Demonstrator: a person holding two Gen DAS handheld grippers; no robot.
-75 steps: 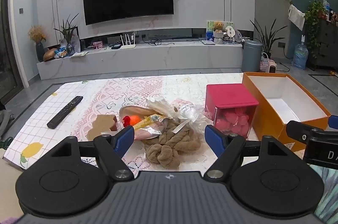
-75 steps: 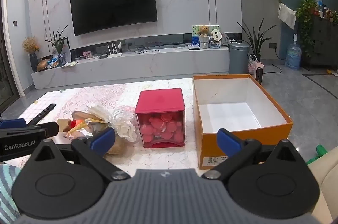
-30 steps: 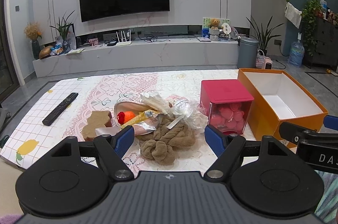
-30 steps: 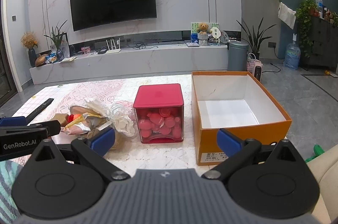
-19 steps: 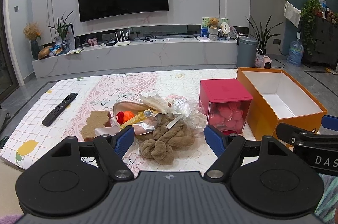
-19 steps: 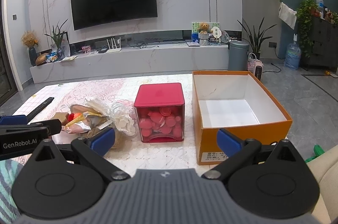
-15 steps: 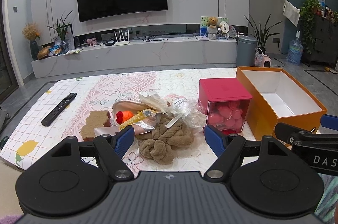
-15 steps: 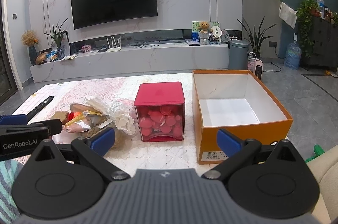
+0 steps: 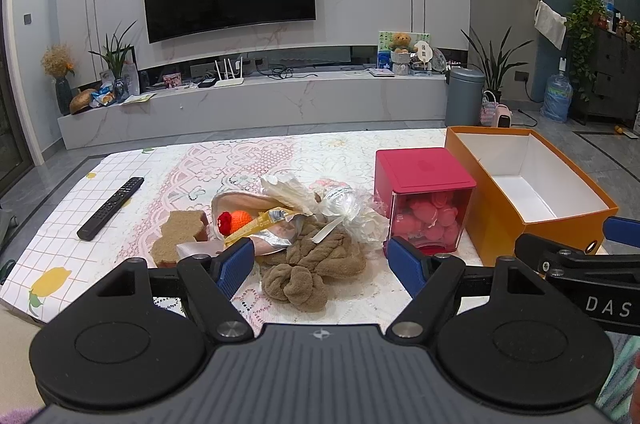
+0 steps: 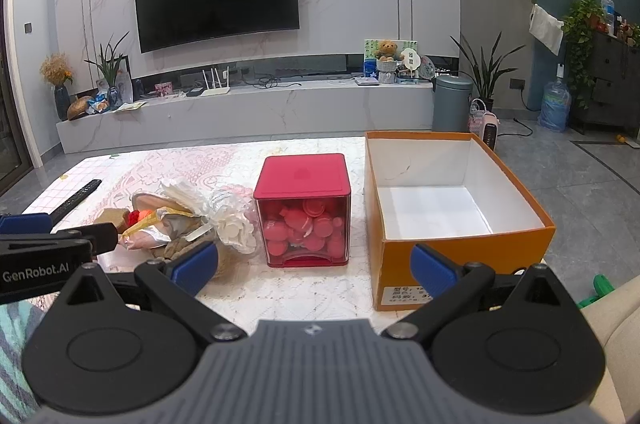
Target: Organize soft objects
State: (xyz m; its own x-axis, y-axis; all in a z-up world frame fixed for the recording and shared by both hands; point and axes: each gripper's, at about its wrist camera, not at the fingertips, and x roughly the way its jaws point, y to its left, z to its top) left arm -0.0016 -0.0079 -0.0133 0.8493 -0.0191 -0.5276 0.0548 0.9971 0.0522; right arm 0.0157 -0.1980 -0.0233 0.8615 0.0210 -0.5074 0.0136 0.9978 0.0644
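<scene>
Item 1, soft objs: a heap [image 9: 304, 224] is found on the table [image 9: 120, 216], just left of the red-lidded box [image 9: 424, 199], which is taken as the landmark. Incl.: brown twisted cloth [image 9: 312, 264] at the near side; white ruffled piece in clear wrap [image 9: 344, 203] touching or nearly touching the box; pink pouch w/ a red and orange knit bit [image 9: 236, 220]; yellow-foil sachet [image 9: 264, 224]; tan sponge-like block [image 9: 180, 232] farthest left of the box.

Item 2, red-lidded box: clear walls, pink round pieces seen inside, lid on.

Item 3, orange carton [image 10: 460, 252]: stood just right of the box, open-topped; white interior is shown bare.

Item 4, left tool [image 9: 320, 264]: jaws are held wide apart, nothing is gripped; it is aimed at the heap from the near side, short of contact as far as can be judged.

Item 5, right tool [image 10: 314, 262]: jaws likewise spread, nothing held; it is pointed at the box and carton.

Item 6, remote [image 9: 110, 207]: well left of the box, apart from the heap.

Status: judged at the start. Nothing is seen sorted; carton unfilled, if it is the intended bin. All soft pcs remain to be picked and placed.
</scene>
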